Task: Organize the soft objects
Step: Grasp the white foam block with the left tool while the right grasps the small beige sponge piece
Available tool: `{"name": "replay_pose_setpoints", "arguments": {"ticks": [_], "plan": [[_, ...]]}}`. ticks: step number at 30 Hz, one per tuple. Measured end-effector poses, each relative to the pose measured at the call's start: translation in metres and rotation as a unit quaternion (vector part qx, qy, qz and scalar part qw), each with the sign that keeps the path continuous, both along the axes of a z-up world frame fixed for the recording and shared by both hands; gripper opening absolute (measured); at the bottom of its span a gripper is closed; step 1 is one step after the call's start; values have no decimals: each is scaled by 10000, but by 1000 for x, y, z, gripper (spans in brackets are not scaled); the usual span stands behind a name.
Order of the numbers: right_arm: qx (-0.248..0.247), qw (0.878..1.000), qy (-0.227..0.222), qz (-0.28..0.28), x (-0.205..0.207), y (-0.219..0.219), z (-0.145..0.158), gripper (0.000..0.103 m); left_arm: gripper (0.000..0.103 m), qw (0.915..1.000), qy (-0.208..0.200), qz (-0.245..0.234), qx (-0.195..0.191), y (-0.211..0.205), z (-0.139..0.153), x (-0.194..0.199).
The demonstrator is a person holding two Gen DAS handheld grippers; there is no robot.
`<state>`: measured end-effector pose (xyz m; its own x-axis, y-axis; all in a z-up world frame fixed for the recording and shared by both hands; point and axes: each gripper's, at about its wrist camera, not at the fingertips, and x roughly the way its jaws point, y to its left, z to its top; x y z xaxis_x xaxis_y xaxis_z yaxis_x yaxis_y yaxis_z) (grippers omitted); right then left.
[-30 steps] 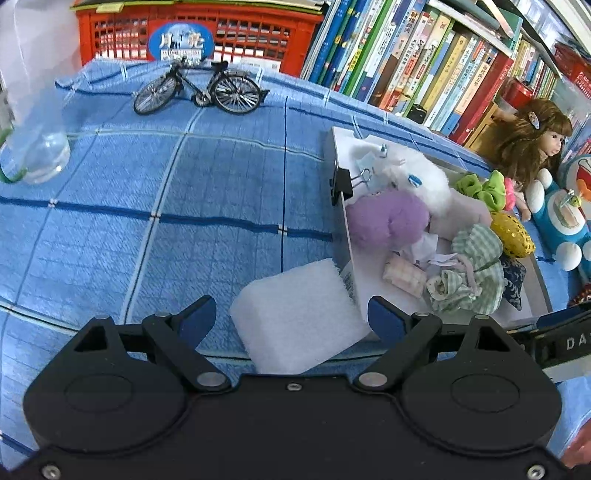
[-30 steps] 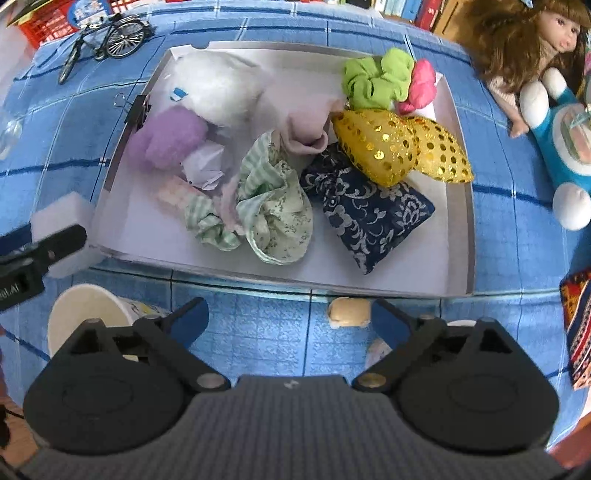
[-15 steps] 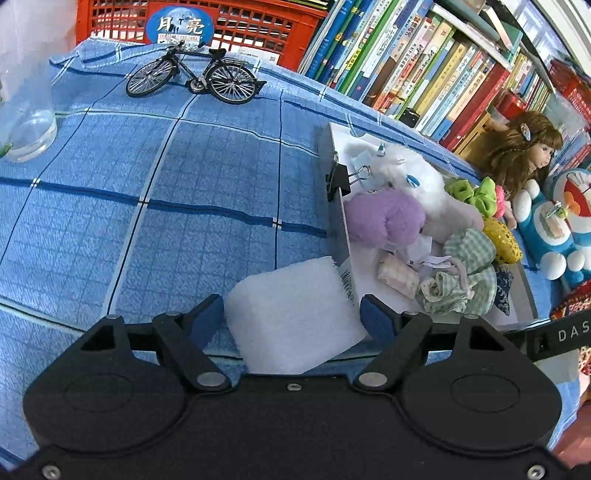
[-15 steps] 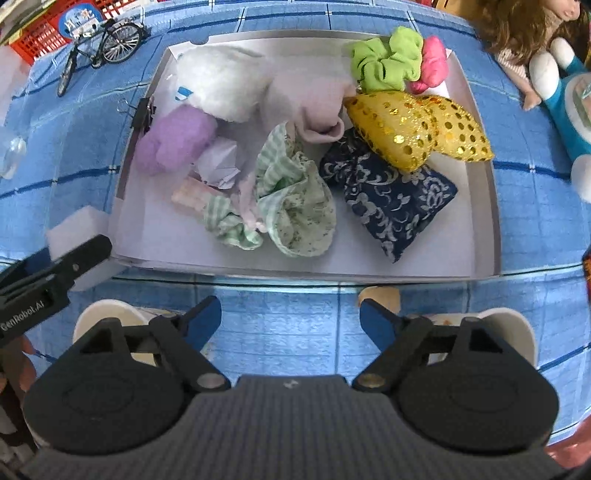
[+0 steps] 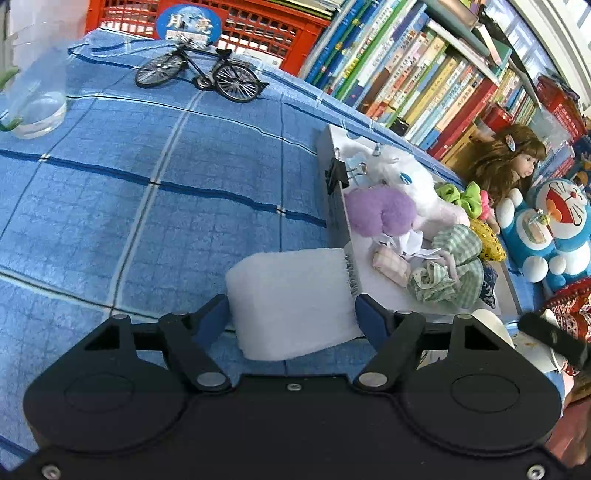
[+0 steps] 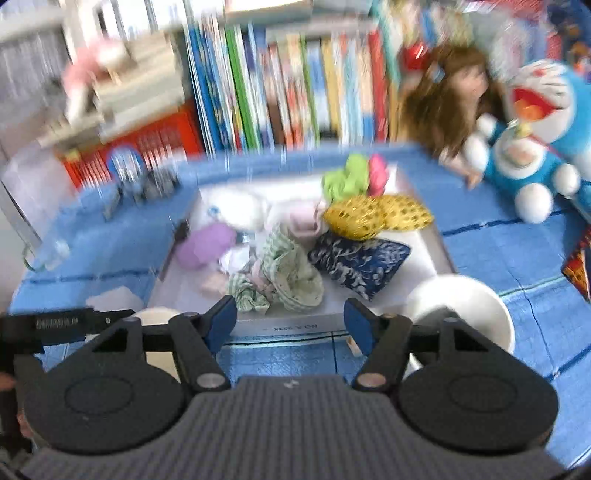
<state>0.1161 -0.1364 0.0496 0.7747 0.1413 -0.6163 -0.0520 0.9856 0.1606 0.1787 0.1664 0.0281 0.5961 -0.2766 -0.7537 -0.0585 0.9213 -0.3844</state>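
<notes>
A white sponge block [image 5: 291,302] lies on the blue checked cloth against the left wall of the white tray [image 5: 334,206]. My left gripper [image 5: 293,319] has its blue fingertips on both sides of the sponge, touching it. The tray [image 6: 428,243] holds a purple pompom [image 5: 380,212], a white plush [image 5: 402,177], green checked cloth [image 5: 447,273], a navy pouch [image 6: 358,258], gold sequin pouches [image 6: 376,216] and green and pink scrunchies [image 6: 354,179]. My right gripper [image 6: 290,319] is open and empty in front of the tray's near wall. The right wrist view is blurred.
A model bicycle [image 5: 201,72], a glass [image 5: 33,103] and a red crate [image 5: 236,26] stand at the back left. Books [image 5: 417,81], a doll [image 5: 513,162] and Doraemon toys [image 5: 554,229] line the back right. White cups [image 6: 465,314] stand near the tray's front.
My left gripper moved forward and closed its fingers onto the sponge. My right gripper tilted up fast from looking down into the tray; its fingers narrowed a little.
</notes>
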Motion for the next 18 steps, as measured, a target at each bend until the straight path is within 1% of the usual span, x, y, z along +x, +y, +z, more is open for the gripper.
{"name": "replay_pose_setpoints", "arguments": {"ticks": [1, 3, 4, 6, 8, 9, 11, 13, 14, 15, 17, 18], "plan": [[76, 9996, -271, -55, -16, -3, -8, 67, 73, 10000, -27, 19, 3, 2, 0, -2], [175, 9965, -801, -172, -45, -7, -22, 63, 72, 10000, -53, 34, 35, 4, 0, -6], [64, 9943, -1037, -231, -57, -6, -26, 60, 70, 9999, -82, 34, 59, 4, 0, -9], [-224, 9890, -1431, -305, -74, -1, -38, 60, 69, 9996, -177, 60, 190, 3, 2, -14], [-553, 9878, -1439, -230, -74, 3, -50, 57, 68, 9985, -368, 60, 403, -2, 6, -22], [-664, 9878, -1383, -256, -70, 4, -55, 54, 68, 9975, -473, 53, 515, -4, 8, -25], [-767, 9892, -1209, -302, -60, 5, -61, 52, 68, 9955, -637, -15, 700, -10, 11, -29], [-835, 9900, -1090, -318, -52, 5, -67, 50, 68, 9950, -653, -49, 760, -14, 12, -30], [-951, 9891, -1071, -340, -49, 9, -69, 50, 68, 9952, -626, -47, 750, -15, 11, -29], [-1111, 9874, -1067, -358, -45, 12, -71, 51, 68, 9955, -607, -39, 730, -15, 11, -28], [-1460, 9832, -1018, -394, -36, 20, -75, 56, 68, 9958, -592, 3, 692, -16, 10, -26], [-1567, 9818, -997, -390, -35, 21, -77, 62, 68, 9959, -602, 13, 671, -16, 10, -24]]}}
